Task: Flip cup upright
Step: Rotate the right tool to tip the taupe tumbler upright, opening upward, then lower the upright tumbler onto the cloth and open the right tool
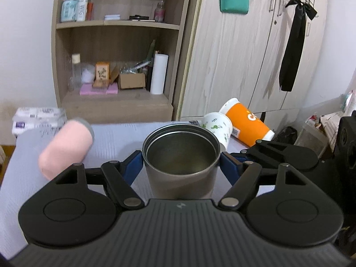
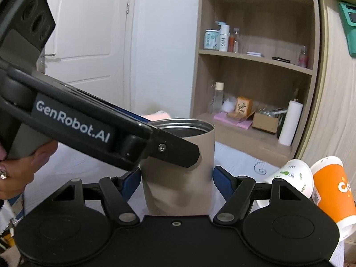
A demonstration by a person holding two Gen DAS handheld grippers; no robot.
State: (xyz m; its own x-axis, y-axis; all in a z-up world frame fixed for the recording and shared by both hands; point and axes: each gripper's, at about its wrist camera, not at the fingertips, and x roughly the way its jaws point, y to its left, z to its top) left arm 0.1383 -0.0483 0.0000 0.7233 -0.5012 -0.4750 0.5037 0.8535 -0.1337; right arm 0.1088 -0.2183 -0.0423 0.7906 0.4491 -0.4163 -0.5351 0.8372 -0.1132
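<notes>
A grey metal cup [image 1: 180,164] stands upright with its open mouth up; it also shows in the right wrist view [image 2: 178,173]. My left gripper [image 1: 180,166] is shut on the cup near its rim, blue pads on both sides. My right gripper [image 2: 176,182] is shut on the cup lower down its body. The left gripper's body [image 2: 89,129] crosses in front of the cup in the right wrist view. A pink cup [image 1: 66,146] lies on its side to the left.
A white patterned paper cup [image 1: 217,129] and an orange paper cup [image 1: 249,124] lie tipped at the table's right. The grey table [image 1: 115,138] ends before a wooden shelf [image 1: 115,66] with bottles and boxes. A wardrobe [image 1: 244,55] stands to the right.
</notes>
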